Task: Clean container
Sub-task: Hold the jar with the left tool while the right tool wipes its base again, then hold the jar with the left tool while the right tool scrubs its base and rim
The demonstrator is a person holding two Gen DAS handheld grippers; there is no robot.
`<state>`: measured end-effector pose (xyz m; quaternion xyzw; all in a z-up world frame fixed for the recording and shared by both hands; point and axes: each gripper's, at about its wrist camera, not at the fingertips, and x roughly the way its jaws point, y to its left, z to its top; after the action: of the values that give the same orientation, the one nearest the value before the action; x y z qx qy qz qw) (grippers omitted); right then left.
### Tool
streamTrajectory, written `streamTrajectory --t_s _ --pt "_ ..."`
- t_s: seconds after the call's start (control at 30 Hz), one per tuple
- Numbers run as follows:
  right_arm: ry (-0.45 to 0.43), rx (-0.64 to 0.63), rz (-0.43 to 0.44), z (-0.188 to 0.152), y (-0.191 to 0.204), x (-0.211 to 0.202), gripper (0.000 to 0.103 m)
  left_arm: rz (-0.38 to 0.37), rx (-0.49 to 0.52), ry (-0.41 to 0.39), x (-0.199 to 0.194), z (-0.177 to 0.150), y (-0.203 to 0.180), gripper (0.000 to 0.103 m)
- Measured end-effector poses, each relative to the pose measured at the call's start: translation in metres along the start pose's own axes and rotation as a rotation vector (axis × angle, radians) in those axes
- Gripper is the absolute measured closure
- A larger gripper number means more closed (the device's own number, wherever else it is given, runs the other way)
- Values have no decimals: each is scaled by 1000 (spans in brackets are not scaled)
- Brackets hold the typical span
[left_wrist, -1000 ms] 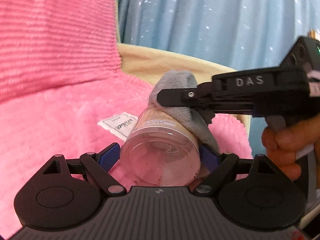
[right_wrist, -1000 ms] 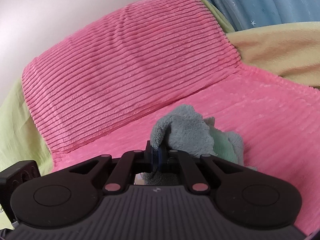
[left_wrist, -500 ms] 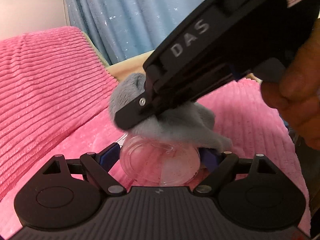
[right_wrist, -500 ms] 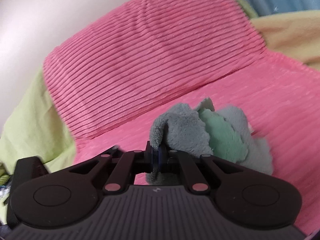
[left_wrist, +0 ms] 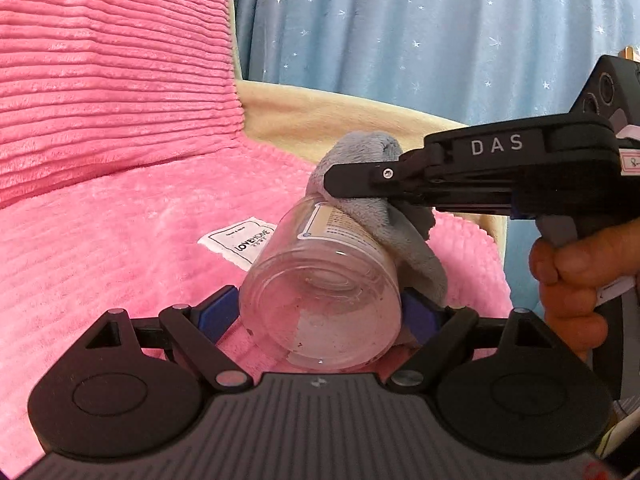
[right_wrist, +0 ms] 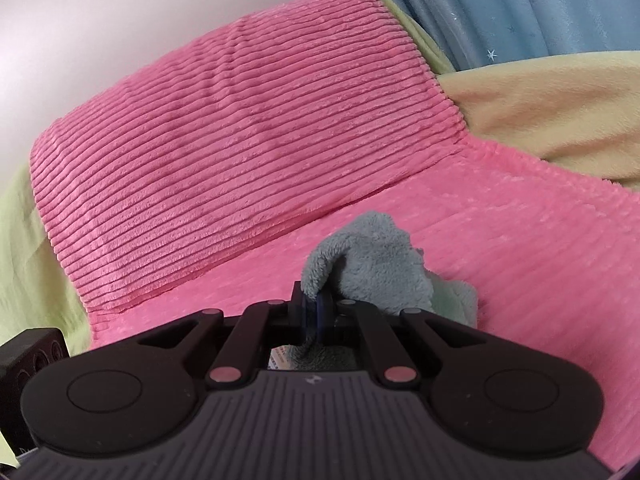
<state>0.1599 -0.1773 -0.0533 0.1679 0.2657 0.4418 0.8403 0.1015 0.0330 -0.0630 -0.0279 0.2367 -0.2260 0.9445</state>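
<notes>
A clear plastic jar with a paper label lies on its side, its bottom toward the left wrist camera. My left gripper is shut on it, blue pads on either side. My right gripper reaches in from the right, shut on a grey fluffy cloth that drapes over the jar's upper right side. In the right wrist view the right gripper pinches the grey cloth, which has a pale green patch; the jar is almost hidden beneath it.
A pink ribbed cushion and pink blanket with a white tag lie below. A beige cover and blue star curtain stand behind. A hand holds the right gripper's handle.
Half a second ago the right gripper and cloth lay across the jar's bottom close to the camera; now they are back on the jar's far upper side, as one second ago.
</notes>
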Motion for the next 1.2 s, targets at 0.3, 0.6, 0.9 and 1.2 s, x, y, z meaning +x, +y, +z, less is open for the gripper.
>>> streamTrajectory --t_s 0.3,0.6,0.9,1.2 --pt "22 -26 24 10 -4 27 101 117 332 -15 1 -10 -46 18" --pt "-77 3 -115 13 -18 13 101 111 371 -22 1 -12 -51 18" --pt "-74 -22 -116 12 -16 13 101 95 327 -15 3 -10 -43 18" --pt "-73 -21 -112 11 -16 11 101 99 320 2 8 -10 -42 18"
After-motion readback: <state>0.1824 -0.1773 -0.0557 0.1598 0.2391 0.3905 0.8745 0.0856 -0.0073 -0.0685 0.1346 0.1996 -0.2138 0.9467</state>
